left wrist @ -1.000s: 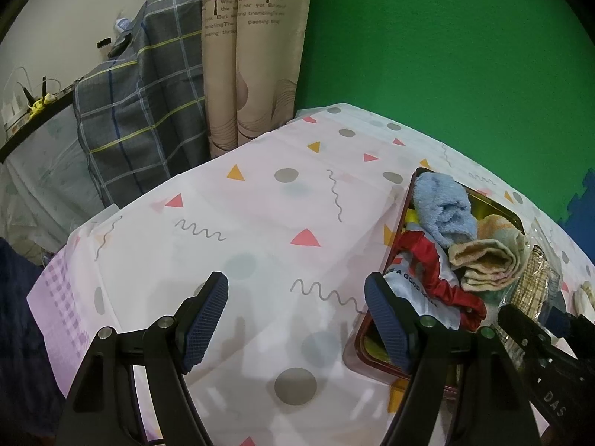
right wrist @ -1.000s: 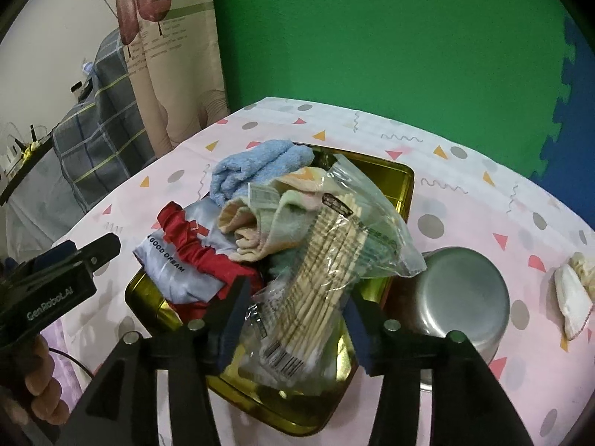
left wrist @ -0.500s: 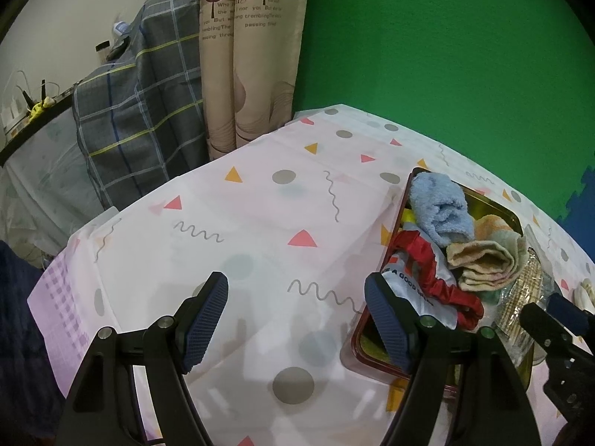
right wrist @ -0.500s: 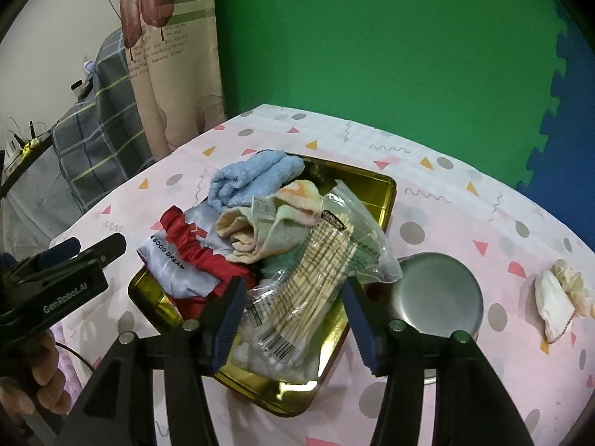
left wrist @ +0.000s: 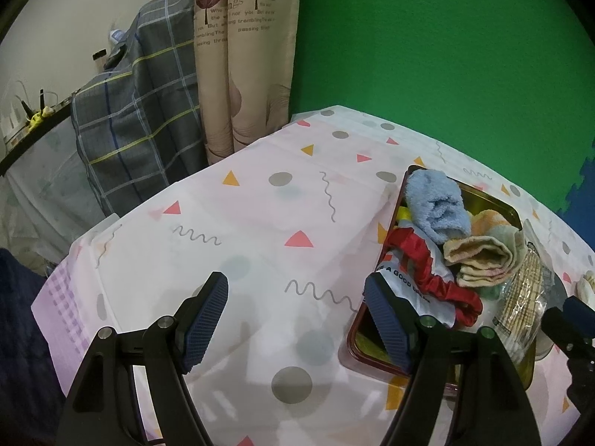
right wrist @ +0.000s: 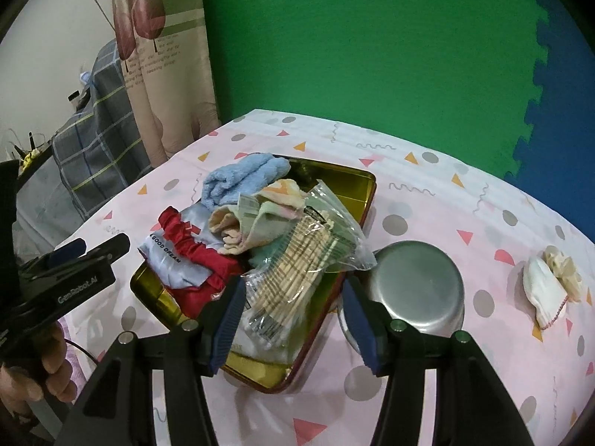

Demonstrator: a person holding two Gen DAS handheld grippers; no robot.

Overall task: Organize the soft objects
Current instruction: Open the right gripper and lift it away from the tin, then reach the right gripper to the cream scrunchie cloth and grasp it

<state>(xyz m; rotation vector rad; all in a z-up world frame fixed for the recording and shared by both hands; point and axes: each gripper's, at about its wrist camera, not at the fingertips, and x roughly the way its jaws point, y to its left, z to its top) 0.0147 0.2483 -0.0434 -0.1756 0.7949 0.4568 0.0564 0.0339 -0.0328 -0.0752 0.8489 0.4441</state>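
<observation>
- The left gripper (left wrist: pixel 295 319) hangs with its jaws spread wide and nothing between them, over bare patterned tablecloth (left wrist: pixel 230 223) on the near left; its right finger sits just beside the near-left corner of the gold tray (left wrist: pixel 498 206). Its view has hardly shifted over the last second, so this hand looks parked and waiting.
- In the right wrist view the left tool shows at the left edge, level and low, gripped by the person's hand (right wrist: pixel 41 366).
- The soft things are heaped in the tray: a blue rolled towel (right wrist: pixel 241 178) at the far left, a red and grey satin cloth (right wrist: pixel 187 247) near left, and a folded beige cloth (right wrist: pixel 245 221) in the middle.
- A clear bag of wooden sticks (right wrist: pixel 297 264) lies across the near right of the heap, resting on the cloths.
- The right gripper (right wrist: pixel 290 314) has drawn back and risen from that bag over the last second; the bag now sits farther from its fingers, which are released and empty. That suggests the bag has just been set down, or the tool is pulling off to pick another target.
- Right of the tray, just beside it, stands an upturned steel bowl (right wrist: pixel 416 278).
- Far right, well apart, a small white cloth (right wrist: pixel 550 290) lies on the table, apparently the piece yet to be gathered.
</observation>
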